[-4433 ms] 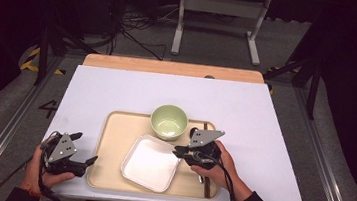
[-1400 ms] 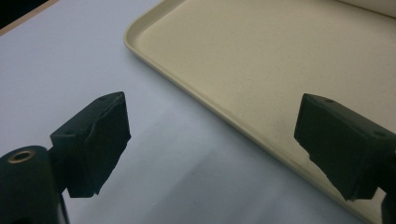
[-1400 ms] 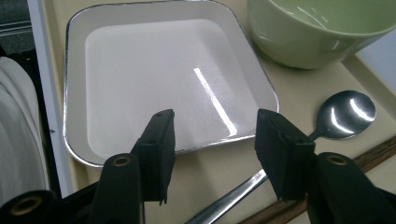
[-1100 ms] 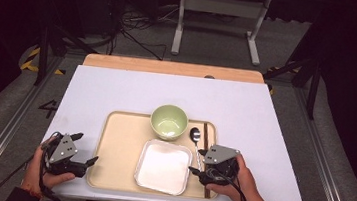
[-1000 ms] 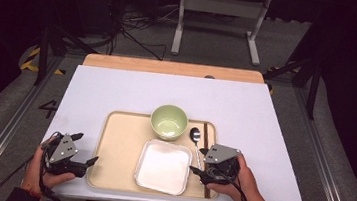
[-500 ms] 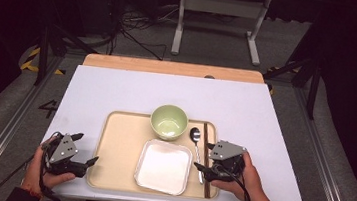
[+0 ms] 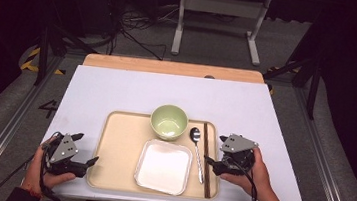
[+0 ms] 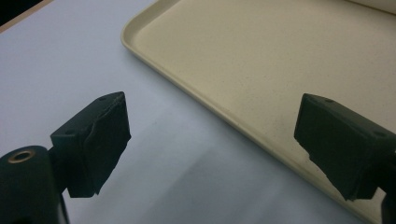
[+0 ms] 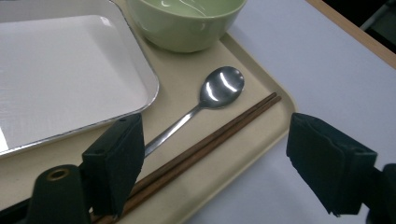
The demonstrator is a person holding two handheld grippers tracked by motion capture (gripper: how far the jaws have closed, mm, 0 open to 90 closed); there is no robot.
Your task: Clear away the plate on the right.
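A beige tray (image 7: 121, 145) lies near the front of the white table (image 7: 117, 89). It carries a green bowl (image 7: 169, 121), a white square plate (image 7: 163, 166), a metal spoon (image 7: 195, 147) and brown chopsticks (image 7: 206, 158). My right gripper (image 7: 214, 148) is open at the tray's right edge, holding nothing. In the right gripper view its jaws (image 9: 215, 140) straddle the chopsticks (image 9: 224, 133) and the tray rim (image 9: 261, 140), with the spoon (image 9: 219, 88), plate (image 9: 60, 70) and bowl (image 9: 187, 23) beyond. My left gripper (image 7: 87, 148) is open at the tray's left edge, over the rim (image 8: 280, 56).
The wooden strip (image 7: 170, 68) marks the table's far edge, with a metal stand (image 7: 220, 14) and cables on the dark floor behind. White table surface lies bare beyond and beside the tray (image 8: 56, 70).
The plate has gone from lying askew nearer the tray's middle to square beside the spoon. My right gripper has drawn back right off the tray. The left gripper has not moved.
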